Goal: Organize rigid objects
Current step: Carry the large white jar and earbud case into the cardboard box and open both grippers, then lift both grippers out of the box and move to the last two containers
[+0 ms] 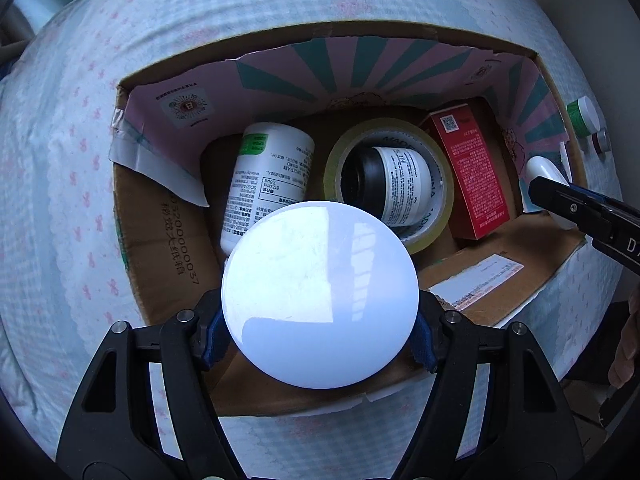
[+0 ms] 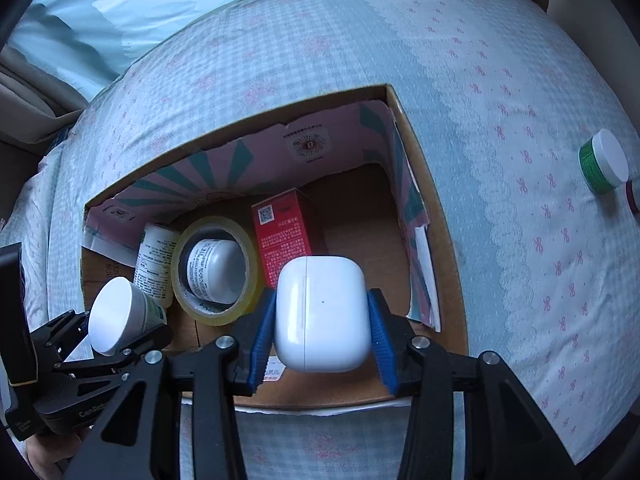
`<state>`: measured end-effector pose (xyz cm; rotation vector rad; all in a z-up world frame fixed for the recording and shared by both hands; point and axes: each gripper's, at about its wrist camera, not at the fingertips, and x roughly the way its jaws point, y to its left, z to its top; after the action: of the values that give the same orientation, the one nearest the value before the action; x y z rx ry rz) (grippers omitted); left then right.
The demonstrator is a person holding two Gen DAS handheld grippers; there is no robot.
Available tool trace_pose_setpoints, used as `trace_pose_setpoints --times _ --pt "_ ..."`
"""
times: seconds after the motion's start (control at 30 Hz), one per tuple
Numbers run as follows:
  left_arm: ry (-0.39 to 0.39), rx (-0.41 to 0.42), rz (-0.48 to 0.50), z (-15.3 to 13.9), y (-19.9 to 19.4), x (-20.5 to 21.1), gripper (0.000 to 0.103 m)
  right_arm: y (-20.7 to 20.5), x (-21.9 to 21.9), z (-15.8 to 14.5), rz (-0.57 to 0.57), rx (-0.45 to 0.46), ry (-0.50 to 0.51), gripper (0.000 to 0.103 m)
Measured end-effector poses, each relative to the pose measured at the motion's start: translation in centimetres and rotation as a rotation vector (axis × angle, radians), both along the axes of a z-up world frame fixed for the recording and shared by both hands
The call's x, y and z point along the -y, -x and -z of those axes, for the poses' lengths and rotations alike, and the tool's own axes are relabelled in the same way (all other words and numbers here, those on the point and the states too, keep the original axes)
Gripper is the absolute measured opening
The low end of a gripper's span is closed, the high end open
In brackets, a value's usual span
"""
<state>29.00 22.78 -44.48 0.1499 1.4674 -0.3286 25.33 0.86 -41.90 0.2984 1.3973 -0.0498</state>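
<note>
My left gripper [image 1: 320, 336] is shut on a white-capped jar [image 1: 320, 296] with a green label, held over the near left part of an open cardboard box [image 1: 160, 240]; both show in the right wrist view, the left gripper [image 2: 116, 336] and the jar [image 2: 116, 316]. My right gripper [image 2: 322, 320] is shut on a white earbuds case [image 2: 322, 314] above the box's [image 2: 440, 240] near right side; the case also shows in the left wrist view [image 1: 544, 170]. Inside lie a white bottle [image 1: 268, 180], a tape roll [image 1: 436, 184] around a small bottle [image 1: 396, 188], and a red carton [image 1: 476, 176].
The box sits on a bed with a pale blue checked sheet [image 2: 500, 80]. A green jar with a white lid [image 2: 604, 162] and a small dark red item [image 2: 634, 196] lie on the sheet right of the box. A pillow [image 2: 140, 4] lies at the back left.
</note>
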Motion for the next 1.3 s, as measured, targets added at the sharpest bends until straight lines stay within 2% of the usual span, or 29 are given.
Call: trace_pose_setpoints --times 0.1,0.2,0.27,0.3,0.33,0.37,0.4,0.53,0.67,1.03,1.3 --pt "-0.015 0.011 0.025 -0.4 -0.1 0.4 0.068 -0.5 0.2 0.3 0.012 -0.022 0.004 0.041" --pt "0.011 0.019 0.053 -0.9 -0.4 0.9 0.068 -1.3 0.2 0.6 0.027 -0.045 0.004 0.041" --pt "-0.017 0.032 0.073 -1.1 -0.4 1.3 0.07 -1.7 0.2 0.6 0.04 -0.044 0.03 0.041" --pt "-0.024 0.044 0.079 -1.5 -0.4 1.4 0.087 -1.9 0.3 0.6 0.043 -0.045 0.046 0.051" --pt "-0.019 0.061 0.081 -2.0 -0.4 1.5 0.1 -2.0 0.3 0.4 0.043 -0.041 0.06 0.066" --pt "-0.008 0.078 0.079 -2.5 -0.3 1.3 0.103 -2.0 0.3 0.2 0.031 -0.024 0.028 0.095" --pt "-0.003 0.087 0.077 -2.9 -0.3 1.1 0.103 -1.9 0.2 0.0 0.017 -0.013 -0.01 0.103" --pt "-0.021 0.09 0.062 -3.1 -0.2 0.0 0.103 -1.2 -0.3 -0.9 -0.016 0.043 0.029 0.103" --pt "-0.01 0.072 0.029 -3.1 0.1 -1.0 0.103 -0.7 0.0 -0.8 0.003 0.01 0.003 0.103" --pt "-0.004 0.105 -0.011 -5.3 1.2 -1.6 0.103 -0.2 -0.7 -2.4 -0.003 0.026 0.001 0.103" --pt "0.001 0.151 -0.06 -8.4 2.6 -2.8 0.103 0.4 -2.1 -4.4 -0.074 -0.006 0.036 0.103"
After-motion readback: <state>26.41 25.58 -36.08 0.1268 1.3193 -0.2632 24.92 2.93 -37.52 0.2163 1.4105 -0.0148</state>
